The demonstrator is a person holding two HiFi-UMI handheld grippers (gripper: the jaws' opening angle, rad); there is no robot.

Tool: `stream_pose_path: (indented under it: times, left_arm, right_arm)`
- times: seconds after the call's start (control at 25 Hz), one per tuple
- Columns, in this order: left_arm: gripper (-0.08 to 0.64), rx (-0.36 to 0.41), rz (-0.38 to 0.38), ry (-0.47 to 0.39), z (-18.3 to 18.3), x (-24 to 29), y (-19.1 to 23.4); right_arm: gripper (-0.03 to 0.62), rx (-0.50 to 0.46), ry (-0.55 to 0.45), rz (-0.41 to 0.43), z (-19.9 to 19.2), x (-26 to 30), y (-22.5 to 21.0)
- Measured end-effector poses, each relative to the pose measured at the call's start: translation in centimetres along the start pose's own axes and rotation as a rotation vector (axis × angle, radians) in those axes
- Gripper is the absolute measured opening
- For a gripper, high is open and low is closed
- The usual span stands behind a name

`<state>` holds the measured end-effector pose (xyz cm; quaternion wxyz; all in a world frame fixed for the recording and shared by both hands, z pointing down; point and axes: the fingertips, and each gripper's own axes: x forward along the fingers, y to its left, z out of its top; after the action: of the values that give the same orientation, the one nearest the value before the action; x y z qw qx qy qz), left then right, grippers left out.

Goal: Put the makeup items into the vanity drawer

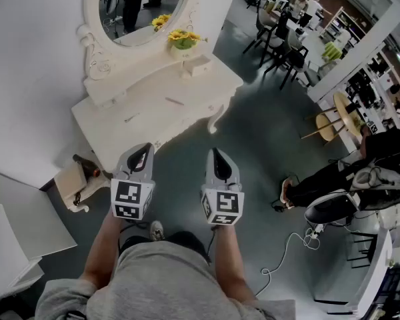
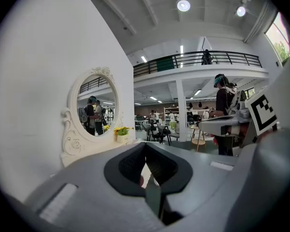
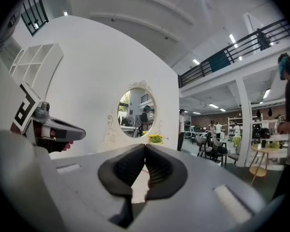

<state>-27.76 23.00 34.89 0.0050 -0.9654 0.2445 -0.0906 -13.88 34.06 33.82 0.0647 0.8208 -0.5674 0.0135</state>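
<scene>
**A:** Where are the grippers?

**B:** Both are short of the vanity (image 1: 203, 85), held level and side by side. The left gripper (image 1: 142, 153) faces the vanity's front edge, and the right gripper (image 1: 217, 155) sits just off its curved right corner.

**A:** Are they holding anything?

**B:** No. Each gripper view shows its jaws pressed together at the tips with nothing between them.

**A:** And the makeup?

**B:** It lies on the vanity's top. A slim stick (image 1: 175, 101) is near the middle, and a smaller piece (image 1: 129, 118) is toward the left end. They're too small to name more closely.

**A:** Anything else there?

**B:** There's an oval mirror (image 1: 143, 5) at the vanity's back. A pot of yellow flowers (image 1: 182, 39) stands on the raised shelf just before it.
</scene>
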Motion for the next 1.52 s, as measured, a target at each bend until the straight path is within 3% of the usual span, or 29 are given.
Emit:
stream_pose_path:
  times: [0.2, 0.48, 0.8, 1.16, 1.52]
  left_arm:
    - [0.011, -0.002, -0.008, 0.013, -0.3, 0.7, -0.4]
    - [0.011, 0.001, -0.028, 0.026, -0.2, 3.1, -1.7]
    - [0.011, -0.003, -0.006, 0.053, -0.3, 9.2, -2.5]
    - [0.011, -0.026, 0.094, 0.113, -0.2, 19.1, 0.3]
    - [0.011, -0.118, 0.268, 0.191, -4.1, 24.0, 3.4]
  right_arm:
    - [0.005, 0.043, 0.01, 0.001, -0.5, 0.1, -0.9]
    - [0.005, 0.03, 0.042, -0.021, -1.4, 0.5, -3.1]
    - [0.005, 0.042, 0.056, 0.013, -2.7, 5.2, -7.4]
    - [0.005, 0.049, 0.082, 0.134, -3.5, 16.7, -11.3]
    - [0.005, 0.002, 0.165, 0.378, -7.5, 26.2, -10.8]
